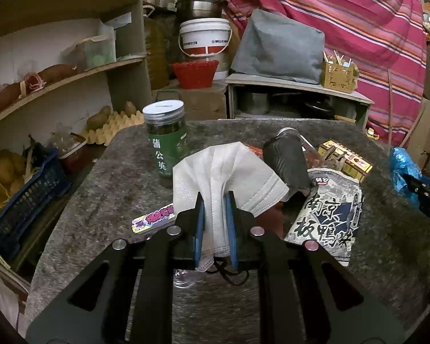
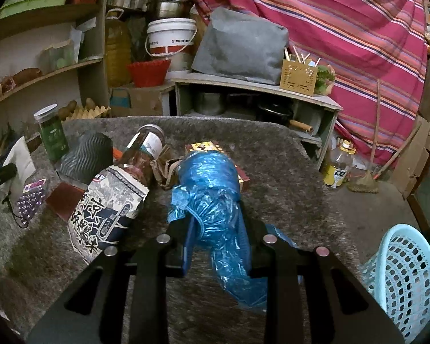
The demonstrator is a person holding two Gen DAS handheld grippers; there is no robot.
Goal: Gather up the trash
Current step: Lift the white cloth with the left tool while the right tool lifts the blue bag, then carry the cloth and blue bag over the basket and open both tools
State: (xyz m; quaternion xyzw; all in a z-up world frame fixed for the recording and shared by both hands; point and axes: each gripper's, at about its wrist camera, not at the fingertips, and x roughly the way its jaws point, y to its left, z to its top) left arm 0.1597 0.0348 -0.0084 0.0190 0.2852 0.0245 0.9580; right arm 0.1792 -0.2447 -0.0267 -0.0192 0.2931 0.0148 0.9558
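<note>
Left gripper point(image 1: 215, 200) jaws pinch the white mask point(image 1: 226, 172); right gripper point(image 2: 218, 223) jaws clamp the blue plastic bag point(image 2: 212, 189) (both lifted as trash, probably for the basket point(image 2: 410, 281) right of them).

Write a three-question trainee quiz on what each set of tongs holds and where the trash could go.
1. True or false: the left tongs are shut on a white face mask.
2. What do the right tongs hold? A) a glass jar B) a crumpled blue plastic bag C) a red basket
3. Fill in: the light blue ____ stands beside the table, at the lower right of the right wrist view.

Key: 1 true; 2 B; 3 basket.
</note>
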